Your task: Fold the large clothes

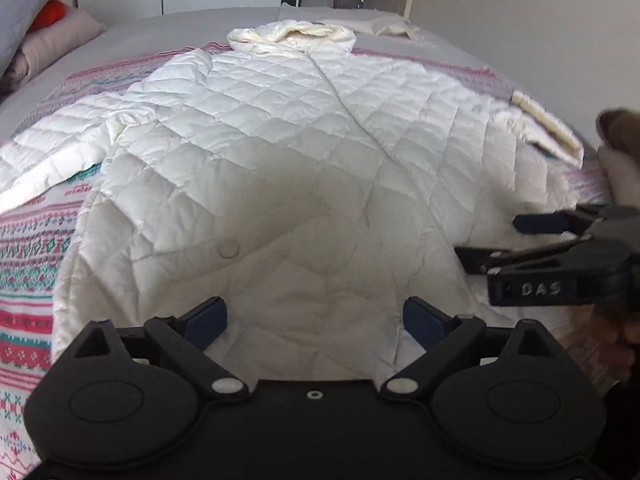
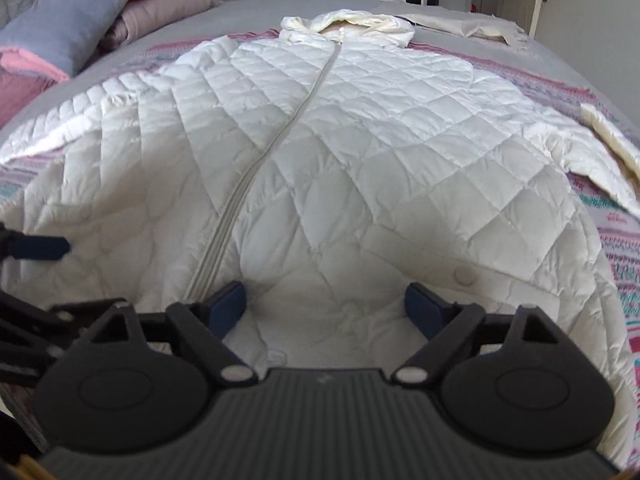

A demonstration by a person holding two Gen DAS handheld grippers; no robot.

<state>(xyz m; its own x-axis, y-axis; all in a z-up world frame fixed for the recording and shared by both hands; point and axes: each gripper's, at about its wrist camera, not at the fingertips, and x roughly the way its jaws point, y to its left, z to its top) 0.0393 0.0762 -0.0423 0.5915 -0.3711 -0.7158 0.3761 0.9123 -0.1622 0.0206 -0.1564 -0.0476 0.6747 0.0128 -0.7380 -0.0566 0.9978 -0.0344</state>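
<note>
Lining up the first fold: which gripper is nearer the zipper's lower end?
Right. The zipper ends just beside the left jaw of the right gripper. The left gripper hovers farther off, over the coat left of the zipper.

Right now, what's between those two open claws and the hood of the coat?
Only the coat's own quilted front, zipper running up it, lies between both grippers and the hood; both views show this.

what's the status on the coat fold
Left gripper open, right gripper open, both over the hem. Coat flat on the bed, zipped, sleeves spread, unfolded. Nothing in the way.
</note>
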